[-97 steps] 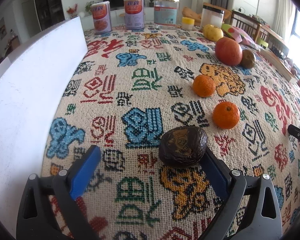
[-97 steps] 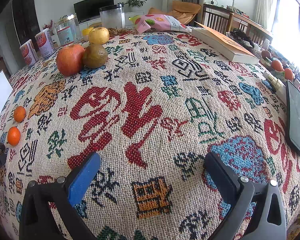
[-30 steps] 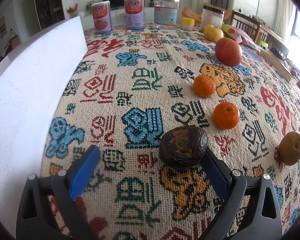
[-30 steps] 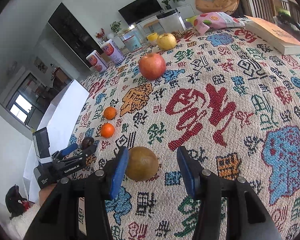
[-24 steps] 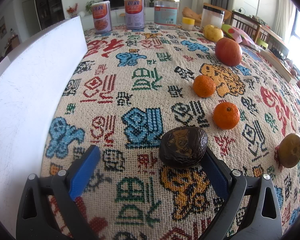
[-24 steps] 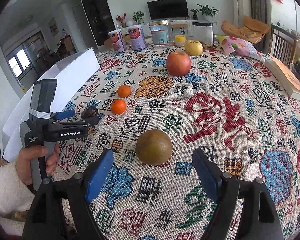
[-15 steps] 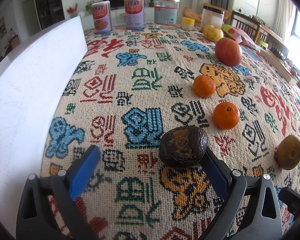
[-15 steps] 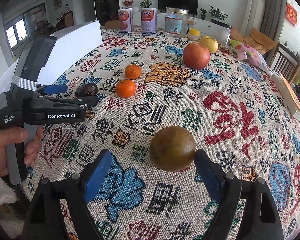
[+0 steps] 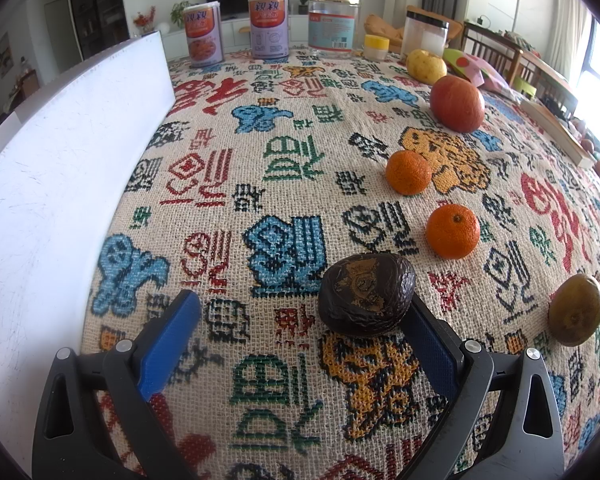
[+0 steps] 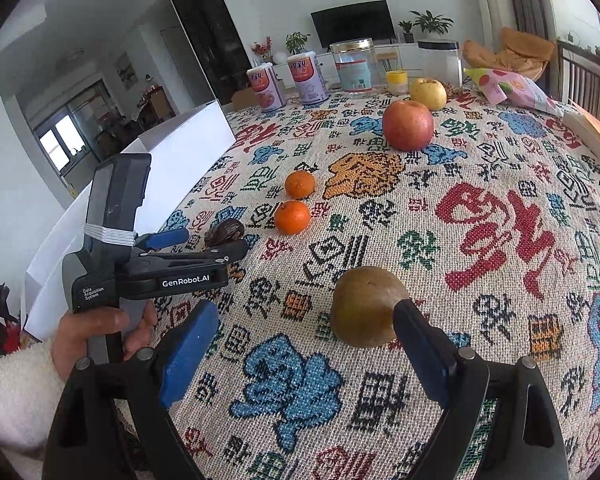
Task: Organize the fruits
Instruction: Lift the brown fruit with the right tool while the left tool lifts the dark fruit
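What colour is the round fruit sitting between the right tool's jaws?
Brownish olive-green fruit, seen best in the right wrist view.

A patterned woven cloth [image 9: 292, 152] covers the bench. At its far edge stand two labelled cans [image 9: 202, 36], a clear jar [image 9: 333, 24] and a small yellow-lidded tub [image 9: 376, 46]; a white board [image 9: 52, 184] lies alongside.

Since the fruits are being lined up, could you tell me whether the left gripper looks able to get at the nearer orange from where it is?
Probably not directly: the dark wrinkled fruit sits against the left gripper's right finger, just before the nearer orange.
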